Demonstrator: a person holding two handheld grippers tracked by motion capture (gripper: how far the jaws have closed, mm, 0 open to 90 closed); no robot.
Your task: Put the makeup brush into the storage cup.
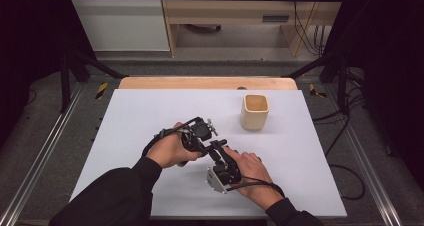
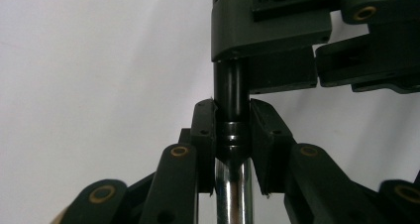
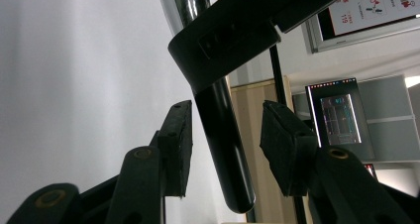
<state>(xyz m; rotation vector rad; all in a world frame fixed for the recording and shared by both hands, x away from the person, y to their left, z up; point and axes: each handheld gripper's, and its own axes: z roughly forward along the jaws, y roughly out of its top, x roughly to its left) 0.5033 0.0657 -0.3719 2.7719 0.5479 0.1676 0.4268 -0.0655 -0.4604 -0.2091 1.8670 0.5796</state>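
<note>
While the left gripper (image 2: 233,135) pinched a pen (image 2: 232,110) where its black barrel meets the chrome section, at lower centre of the high view, the right gripper (image 3: 225,135) had its jaws spread on either side of the black end, not touching it. Both hands met there, low on the white tabletop (image 1: 150,111). A wooden cup (image 1: 255,112) stood apart at upper right, near the far edge. Open tabletop lay left and ahead of the left hand (image 1: 167,151).
</note>
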